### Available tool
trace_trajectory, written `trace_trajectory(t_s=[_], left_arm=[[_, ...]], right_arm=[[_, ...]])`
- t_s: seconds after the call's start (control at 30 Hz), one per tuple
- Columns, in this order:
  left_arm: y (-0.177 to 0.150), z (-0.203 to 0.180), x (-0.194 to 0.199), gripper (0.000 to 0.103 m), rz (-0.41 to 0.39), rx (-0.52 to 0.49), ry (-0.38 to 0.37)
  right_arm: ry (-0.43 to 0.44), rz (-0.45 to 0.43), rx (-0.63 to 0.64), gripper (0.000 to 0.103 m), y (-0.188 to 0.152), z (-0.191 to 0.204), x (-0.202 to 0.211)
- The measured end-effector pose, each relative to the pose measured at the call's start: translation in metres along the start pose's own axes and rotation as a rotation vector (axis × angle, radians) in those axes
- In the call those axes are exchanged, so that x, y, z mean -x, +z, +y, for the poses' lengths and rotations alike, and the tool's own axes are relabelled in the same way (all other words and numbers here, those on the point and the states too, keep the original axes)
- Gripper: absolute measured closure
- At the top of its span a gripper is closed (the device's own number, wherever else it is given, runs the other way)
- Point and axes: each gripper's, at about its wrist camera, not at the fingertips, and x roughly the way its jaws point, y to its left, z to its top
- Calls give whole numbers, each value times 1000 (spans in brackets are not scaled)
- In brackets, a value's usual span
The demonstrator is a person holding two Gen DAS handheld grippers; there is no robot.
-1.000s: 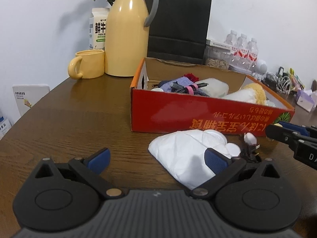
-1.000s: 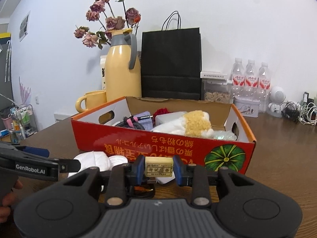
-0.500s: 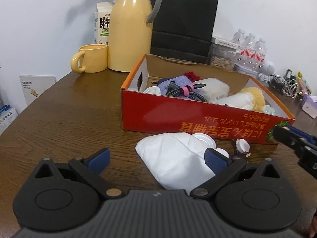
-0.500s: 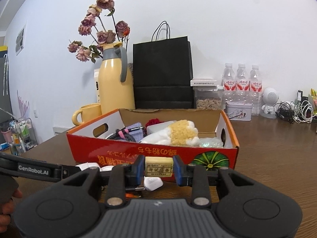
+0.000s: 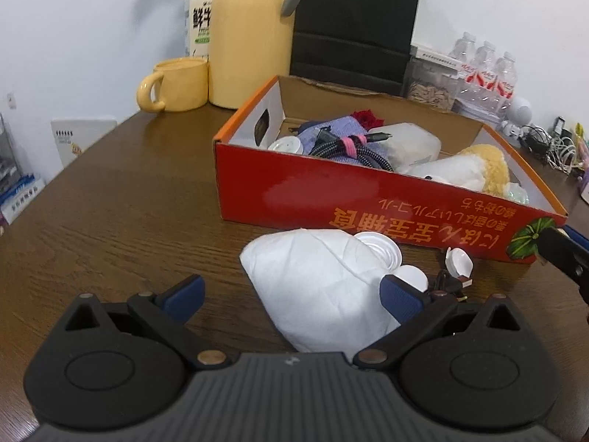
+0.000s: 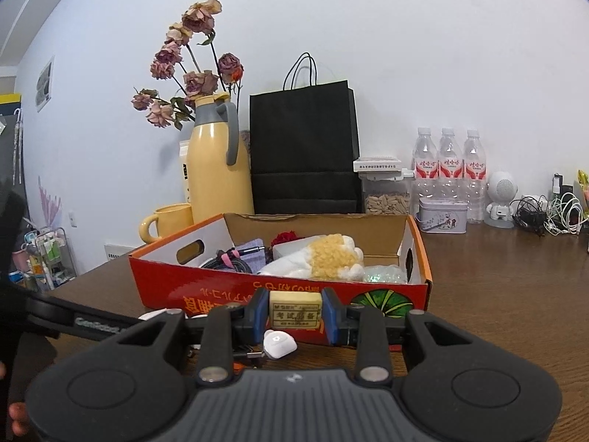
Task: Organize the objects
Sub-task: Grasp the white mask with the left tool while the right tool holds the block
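Note:
A red cardboard box (image 5: 368, 206) sits on the brown table and holds a cable bundle (image 5: 346, 147), a plush toy (image 5: 464, 169) and other items. A white crumpled bag (image 5: 316, 287) lies in front of it, between my left gripper's (image 5: 291, 294) open blue fingers. A white charger plug (image 5: 458, 261) lies to its right. My right gripper (image 6: 294, 311) is shut on a small yellowish eraser block (image 6: 293, 309), held above the table just before the box's front wall (image 6: 221, 287). A white plug (image 6: 279, 344) lies below it.
A yellow thermos (image 5: 250, 33), yellow mug (image 5: 176, 83), milk carton (image 5: 200, 18) and black paper bag (image 6: 303, 147) stand behind the box. Water bottles (image 6: 449, 169), a tin (image 6: 441, 215), a seed jar (image 6: 386, 195) and tangled cables (image 6: 552, 213) are at the back right.
Both grippers rose and drew back a little from the box. The right gripper keeps the eraser; the left stays open over the white bag.

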Motion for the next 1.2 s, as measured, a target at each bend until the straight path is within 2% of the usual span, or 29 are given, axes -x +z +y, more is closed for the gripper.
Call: trace_trajectory(t_s=[0.1,0.27,0.4,0.53,0.57,0.63,0.9,1.2], left_arm=[[1,-4,-6,0,23,29,-15],[0,-16,-16,0,34,23,-7],[-3,-18,-18,0,7,22,17],[-6,-13,-16,1,-21,32,-2],[-6,-12,-15,3,-24,25,-5],[-7,-12,-12,20,-36,-6,-11],[-12,3,4,29,-79,-64,-45],[-11,14,35,30,-165,-144,-76]], right_arm=[[3,-3,1,73,0,1,1],[4,-3,2,73,0,1,2],[4,-4,1,73,0,1,2],[7,-2,4,73,-1,3,1],[6,-2,4,73,-1,3,1],[6,-2,4,73,-1,4,1],[5,1,4,73,-1,5,0],[0,9,10,73,-3,5,-2]])
